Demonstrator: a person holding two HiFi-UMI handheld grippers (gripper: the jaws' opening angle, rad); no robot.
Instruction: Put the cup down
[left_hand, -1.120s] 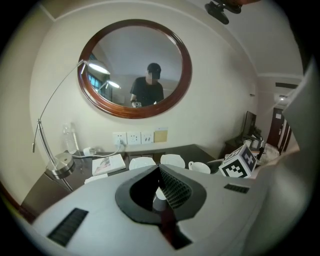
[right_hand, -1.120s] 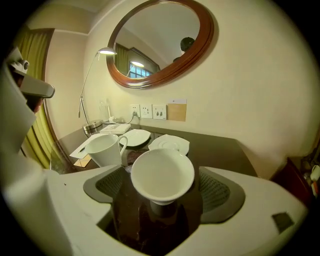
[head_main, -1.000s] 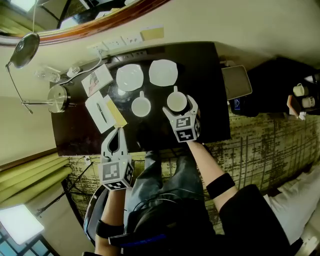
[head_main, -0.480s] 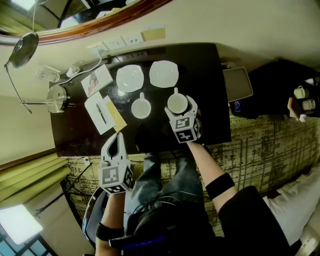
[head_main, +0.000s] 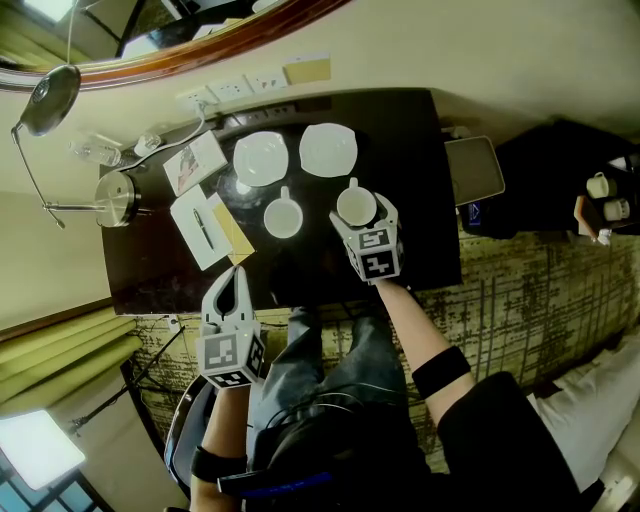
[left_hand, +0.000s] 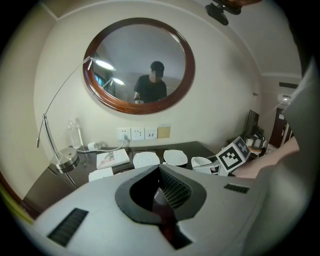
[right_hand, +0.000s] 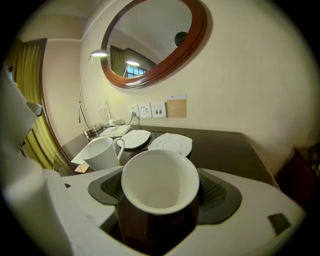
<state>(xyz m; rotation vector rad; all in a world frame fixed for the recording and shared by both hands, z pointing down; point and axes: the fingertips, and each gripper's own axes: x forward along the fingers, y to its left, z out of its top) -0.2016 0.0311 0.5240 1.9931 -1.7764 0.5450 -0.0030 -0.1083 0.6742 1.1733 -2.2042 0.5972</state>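
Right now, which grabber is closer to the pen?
Left. The left gripper sits shut just short of the pen, at the table's near edge. The right gripper is farther off to the right, its jaws just closed round a cup.

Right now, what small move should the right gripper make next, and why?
Probably lift the cup slightly and carry it toward the bare saucer just beyond. The jaws of the right gripper have just been closing with the cup between them and look clamped on its sides.
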